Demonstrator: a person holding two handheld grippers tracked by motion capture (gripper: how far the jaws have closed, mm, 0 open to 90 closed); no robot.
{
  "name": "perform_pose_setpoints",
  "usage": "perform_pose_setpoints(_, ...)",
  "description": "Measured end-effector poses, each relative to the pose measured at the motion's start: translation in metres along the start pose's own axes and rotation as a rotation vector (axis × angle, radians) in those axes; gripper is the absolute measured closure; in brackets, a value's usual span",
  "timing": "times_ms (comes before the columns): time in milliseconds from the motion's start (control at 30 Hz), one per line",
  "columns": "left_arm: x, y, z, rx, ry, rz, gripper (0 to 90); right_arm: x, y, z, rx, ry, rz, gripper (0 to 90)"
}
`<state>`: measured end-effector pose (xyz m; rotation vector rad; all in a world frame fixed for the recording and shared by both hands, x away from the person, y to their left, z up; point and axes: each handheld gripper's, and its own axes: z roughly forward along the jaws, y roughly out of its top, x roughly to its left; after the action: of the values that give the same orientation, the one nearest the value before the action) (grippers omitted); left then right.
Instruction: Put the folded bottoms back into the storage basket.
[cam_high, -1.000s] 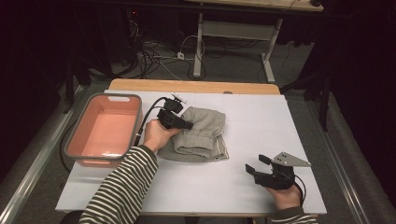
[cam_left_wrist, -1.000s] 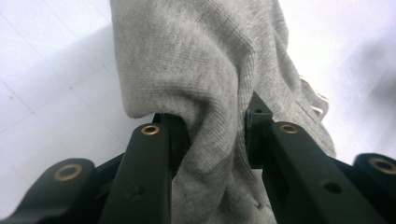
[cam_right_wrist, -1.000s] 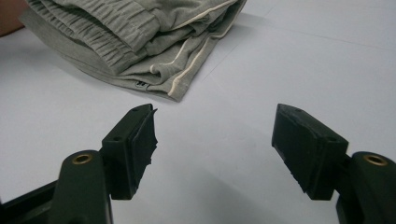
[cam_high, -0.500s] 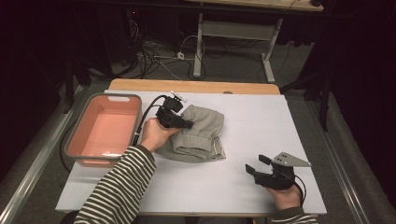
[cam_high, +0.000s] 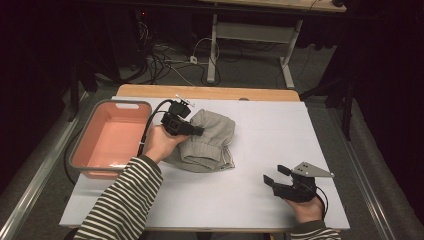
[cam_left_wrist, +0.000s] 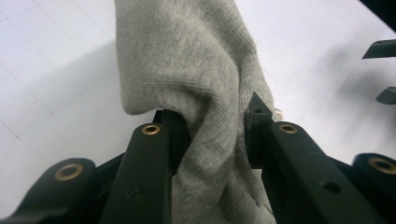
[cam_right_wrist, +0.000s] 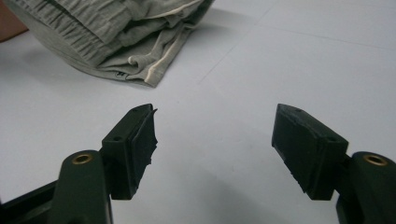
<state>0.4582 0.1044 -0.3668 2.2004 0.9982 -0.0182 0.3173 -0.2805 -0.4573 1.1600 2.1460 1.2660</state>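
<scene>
One white bench lies in front of me, and everything here sits on it. At its left edge stands one salmon-pink tub with a grey rim, its long side running away from me.

Just right of the tub is the one grey knitted garment, a crumpled heap left of the bench's middle, with a ribbed waistband and pale trim along the near edge. From my right gripper's camera it lies ahead and to the left, well apart from the jaws.

My left forearm, in a black-and-white striped sleeve, reaches forward from the near left corner, the hand bent inward at the wrist. My left gripper points to the right over the garment's left side, and its jaws are clamped on a thick fold of the grey knit, which bunches between the pads and rises above them.

My right hand rests low near the front right of the bench. My right gripper points left and slightly away from me, jaws standing wide apart with bare bench between them.
</scene>
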Motion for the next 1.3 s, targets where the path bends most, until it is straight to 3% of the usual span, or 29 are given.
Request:
perform_pose_setpoints(433, 0.001, -0.008, -0.028, -0.03, 0.005, 0.003, 68.0, -0.006, -0.004, -0.007, -0.006, -0.023, 0.02, 30.8)
perform_pose_setpoints(1300, 0.006, -0.017, -0.053, -0.053, 0.017, -0.025, 68.0, -0.01, -0.008, -0.011, 0.001, -0.037, 0.023, 30.8)
